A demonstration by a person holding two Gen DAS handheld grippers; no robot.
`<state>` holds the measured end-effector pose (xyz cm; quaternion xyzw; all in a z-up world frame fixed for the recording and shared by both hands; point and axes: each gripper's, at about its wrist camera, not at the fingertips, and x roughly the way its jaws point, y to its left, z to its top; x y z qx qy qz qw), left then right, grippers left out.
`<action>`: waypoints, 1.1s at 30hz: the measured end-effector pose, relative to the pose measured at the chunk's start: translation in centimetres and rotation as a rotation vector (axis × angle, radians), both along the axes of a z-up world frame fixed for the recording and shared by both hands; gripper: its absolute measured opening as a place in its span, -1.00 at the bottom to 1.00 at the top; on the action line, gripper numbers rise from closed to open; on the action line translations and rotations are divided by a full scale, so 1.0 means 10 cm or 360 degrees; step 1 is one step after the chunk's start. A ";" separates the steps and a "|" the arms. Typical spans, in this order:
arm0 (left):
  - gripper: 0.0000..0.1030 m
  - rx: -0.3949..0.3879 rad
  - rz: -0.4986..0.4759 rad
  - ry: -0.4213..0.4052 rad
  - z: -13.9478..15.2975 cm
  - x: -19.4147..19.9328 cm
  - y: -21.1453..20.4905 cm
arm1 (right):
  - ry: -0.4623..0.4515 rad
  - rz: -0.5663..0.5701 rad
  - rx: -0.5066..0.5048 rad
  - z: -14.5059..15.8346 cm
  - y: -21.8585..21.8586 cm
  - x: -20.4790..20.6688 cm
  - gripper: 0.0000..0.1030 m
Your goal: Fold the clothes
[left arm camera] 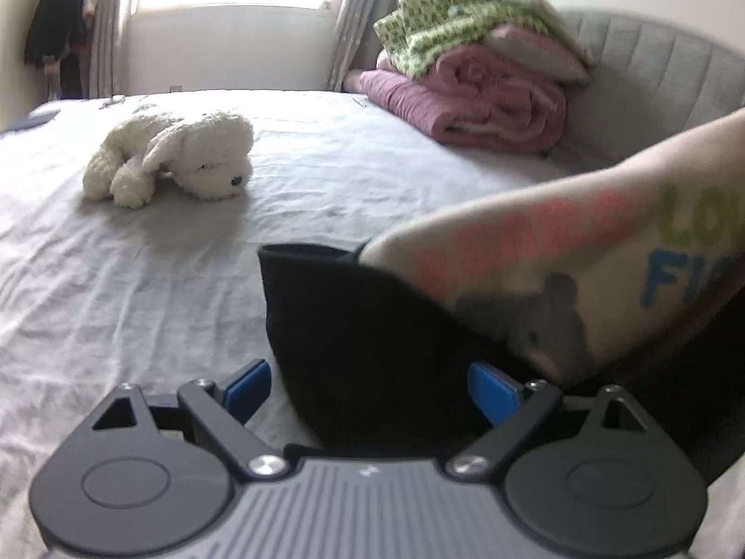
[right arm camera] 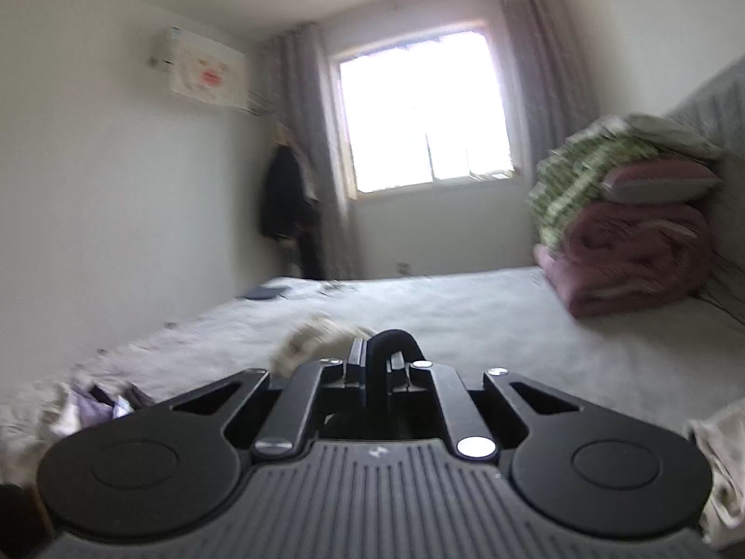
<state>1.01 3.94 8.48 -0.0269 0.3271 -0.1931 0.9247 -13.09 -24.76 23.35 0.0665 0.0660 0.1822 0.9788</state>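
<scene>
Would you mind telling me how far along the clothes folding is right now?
Done: no folded garment shows on the bed. In hand: the right gripper is shut on dark fabric; the open left gripper straddles the black printed garment. Left: folding it, plus crumpled clothes.

A white-sheeted bed (left arm camera: 326,177) carries a plush dog (left arm camera: 172,158) and folded blankets (left arm camera: 484,98).

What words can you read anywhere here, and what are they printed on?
"LO" in green: on the shirt, cut off at the edge.
"FI" in blue: same shirt, below the green, also cut off.
Pink word on the shirt: too blurred to read.
Red mark on the wall unit: too blurred.
Small mark on each claw body: unreadable.
</scene>
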 end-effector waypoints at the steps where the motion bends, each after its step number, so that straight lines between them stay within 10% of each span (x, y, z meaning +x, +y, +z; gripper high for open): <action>1: 0.79 -0.0022 0.0028 -0.0006 0.03 0.00 0.06 | -0.0027 0.0025 0.0000 0.10 0.03 -0.03 -0.84; 9: 0.80 -0.0217 0.0207 0.0015 0.12 -0.04 0.51 | -0.0226 0.0324 0.0040 0.67 0.06 -0.44 -0.84; 20: 0.80 -0.0160 -0.0279 0.0163 -0.16 -0.26 -0.37 | 0.0265 0.0077 -0.0085 -0.19 -0.38 -0.63 -0.83; 28: 0.80 0.0052 -0.0402 -0.0004 -0.22 -0.34 -0.99 | 0.0398 -0.0008 -0.0046 -0.29 -0.42 -0.89 -0.82; 30: 0.32 0.0160 -0.0387 0.0015 -0.29 -0.32 -1.13 | 0.0425 -0.0017 -0.0058 -0.34 -0.43 -0.89 -0.82; 31: -0.71 0.0224 -0.0372 0.0065 -0.34 -0.27 -1.16 | 0.0430 -0.0029 -0.0054 -0.36 -0.46 -0.90 -0.82; 33: -0.92 0.0132 -0.0318 0.0185 -0.37 -0.16 -1.02 | 0.0430 -0.0053 -0.0039 -0.39 -0.54 -0.92 -0.82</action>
